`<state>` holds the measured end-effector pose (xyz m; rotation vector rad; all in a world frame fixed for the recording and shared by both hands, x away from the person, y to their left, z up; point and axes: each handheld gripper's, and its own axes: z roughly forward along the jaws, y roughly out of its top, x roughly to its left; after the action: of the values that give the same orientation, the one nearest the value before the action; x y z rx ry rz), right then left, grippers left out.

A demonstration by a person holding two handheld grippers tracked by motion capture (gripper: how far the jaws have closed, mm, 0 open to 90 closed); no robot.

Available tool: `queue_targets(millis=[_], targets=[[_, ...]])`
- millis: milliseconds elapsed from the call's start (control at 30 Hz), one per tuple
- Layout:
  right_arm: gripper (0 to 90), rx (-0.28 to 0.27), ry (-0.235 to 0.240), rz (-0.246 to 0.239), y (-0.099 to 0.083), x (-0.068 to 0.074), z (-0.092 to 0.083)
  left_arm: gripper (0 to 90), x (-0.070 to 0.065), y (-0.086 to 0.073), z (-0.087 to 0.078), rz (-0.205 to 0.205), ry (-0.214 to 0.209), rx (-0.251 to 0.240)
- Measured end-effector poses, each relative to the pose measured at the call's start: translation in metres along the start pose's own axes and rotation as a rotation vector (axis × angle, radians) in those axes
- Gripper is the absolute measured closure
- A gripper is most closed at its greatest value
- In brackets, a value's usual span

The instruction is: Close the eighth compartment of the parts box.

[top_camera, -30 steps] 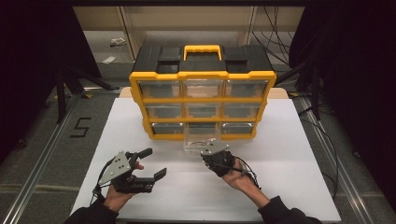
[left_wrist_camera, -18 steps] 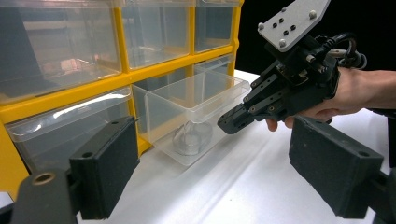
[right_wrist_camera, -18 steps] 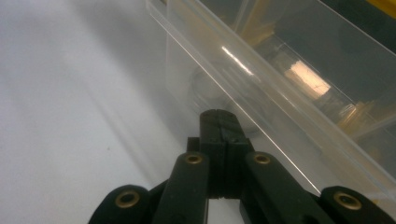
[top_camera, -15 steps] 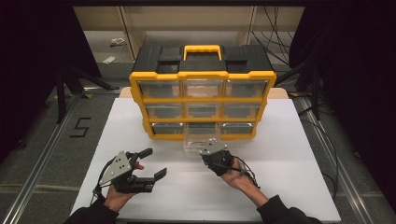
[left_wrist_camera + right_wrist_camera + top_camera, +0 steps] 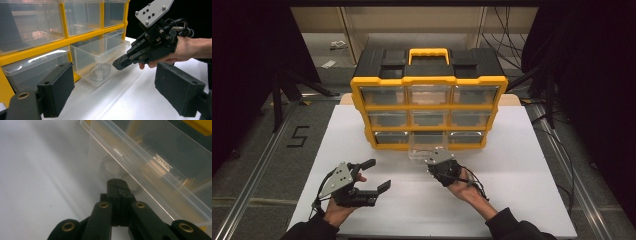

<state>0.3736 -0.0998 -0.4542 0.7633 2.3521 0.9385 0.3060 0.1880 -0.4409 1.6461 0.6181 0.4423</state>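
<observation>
Clear plastic drawer (image 5: 100, 60), w/ small round items inside, is seen pulled out from organizer's (image 5: 428, 100) bottom row; right gripper (image 5: 435, 162) closed empty at its front, left gripper (image 5: 377, 175) open.

The clear plastic drawer (image 5: 100, 60) stands pulled out from the bottom middle slot of the yellow-framed organiser cabinet (image 5: 428, 80), level on the white table, with small round clear pieces (image 5: 100, 72) inside.

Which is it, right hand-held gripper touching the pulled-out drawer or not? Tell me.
Touching: in the left gripper view, the shut right hand-held gripper tip rests on the drawer front.
</observation>
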Motion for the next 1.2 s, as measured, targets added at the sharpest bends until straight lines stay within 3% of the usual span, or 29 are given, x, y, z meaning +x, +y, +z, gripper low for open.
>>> queue_targets(millis=[433, 1200], targets=[[90.0, -0.016, -0.037, 0.008, 0.001, -0.008, 0.007, 15.6, 0.0, 0.0, 0.001, 0.0, 0.0, 0.002], [90.0, -0.03, -0.059, 0.007, 0.006, -0.016, 0.018, 15.7, 0.0, 0.0, 0.0, 0.005, -0.002, 0.001]])
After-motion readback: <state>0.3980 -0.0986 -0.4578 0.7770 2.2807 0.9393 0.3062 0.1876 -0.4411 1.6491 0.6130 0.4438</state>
